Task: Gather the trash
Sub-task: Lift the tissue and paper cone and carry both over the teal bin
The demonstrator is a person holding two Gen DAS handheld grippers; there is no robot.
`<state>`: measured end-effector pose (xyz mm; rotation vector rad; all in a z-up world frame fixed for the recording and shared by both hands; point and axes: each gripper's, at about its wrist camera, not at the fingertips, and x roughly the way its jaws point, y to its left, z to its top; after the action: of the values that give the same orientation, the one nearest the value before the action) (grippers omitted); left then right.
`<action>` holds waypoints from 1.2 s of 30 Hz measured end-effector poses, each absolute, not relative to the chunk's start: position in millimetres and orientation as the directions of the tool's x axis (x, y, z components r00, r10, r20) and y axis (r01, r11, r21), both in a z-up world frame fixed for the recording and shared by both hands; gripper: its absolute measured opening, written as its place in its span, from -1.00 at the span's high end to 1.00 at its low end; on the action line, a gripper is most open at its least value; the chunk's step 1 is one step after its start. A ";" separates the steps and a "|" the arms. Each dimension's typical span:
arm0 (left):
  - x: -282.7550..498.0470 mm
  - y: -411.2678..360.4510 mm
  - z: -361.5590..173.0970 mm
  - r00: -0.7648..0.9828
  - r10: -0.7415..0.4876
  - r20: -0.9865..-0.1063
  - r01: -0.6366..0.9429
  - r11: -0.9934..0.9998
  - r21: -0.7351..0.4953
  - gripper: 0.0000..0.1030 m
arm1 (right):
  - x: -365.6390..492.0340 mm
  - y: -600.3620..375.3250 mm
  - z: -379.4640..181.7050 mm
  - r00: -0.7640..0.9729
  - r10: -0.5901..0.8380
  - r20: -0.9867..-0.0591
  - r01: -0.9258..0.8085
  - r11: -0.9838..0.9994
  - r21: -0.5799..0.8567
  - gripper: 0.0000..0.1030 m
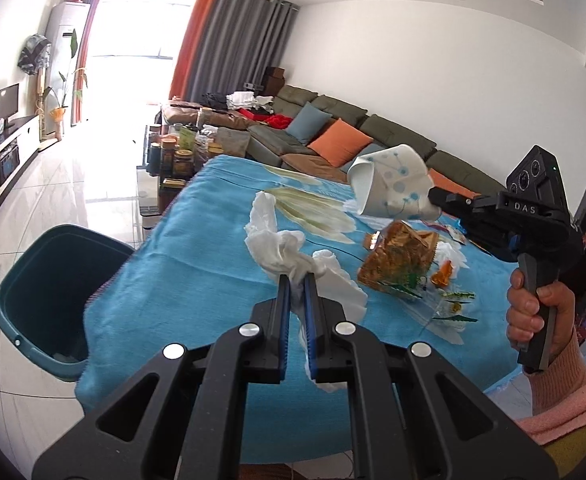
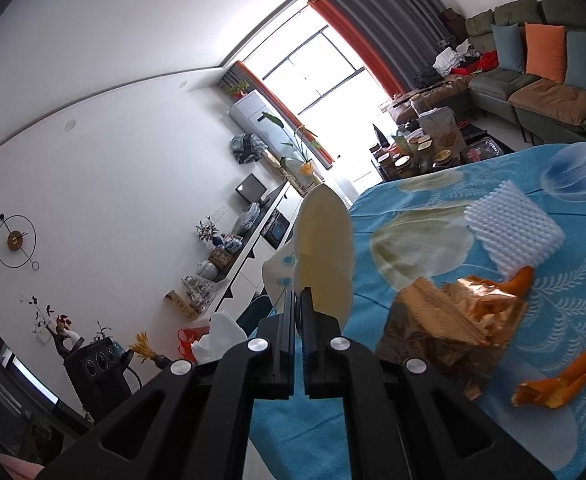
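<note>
While both grippers are loaded, the bin (image 1: pixel 49 292) is seen low and to the left of the left gripper (image 1: pixel 296 280), beside the table edge (image 1: pixel 105 320), well clear of the right gripper (image 1: pixel 433 196). Crumpled tissue (image 1: pixel 277 248) is clamped in the left jaws, trailing forward over the blue cloth. A paper cup (image 1: pixel 389 184) is pinched by its wall in the right jaws, held up over the table, mouth tilted toward the bin side. Left is judged nearer the bin, so a leftward swing is called for. Gold wrapper (image 2: pixel 449 332), orange peel (image 2: pixel 561 384) and foam net (image 2: pixel 509 232) are left on the cloth. Bin contents are mostly hidden; the cup's far side is cut off in the right view.
</note>
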<state>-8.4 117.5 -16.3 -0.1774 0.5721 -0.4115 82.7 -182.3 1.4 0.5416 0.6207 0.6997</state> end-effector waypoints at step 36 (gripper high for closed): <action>10.9 238.9 -17.5 0.845 -0.157 -0.512 0.019 0.964 -0.264 0.86 | 139.8 -10.2 -12.5 0.331 0.837 -0.435 -0.551 0.546 0.632 0.96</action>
<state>10.9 238.9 -17.5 -0.2551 0.5584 -0.0942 139.8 -10.2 -12.5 0.4073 0.8136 0.9404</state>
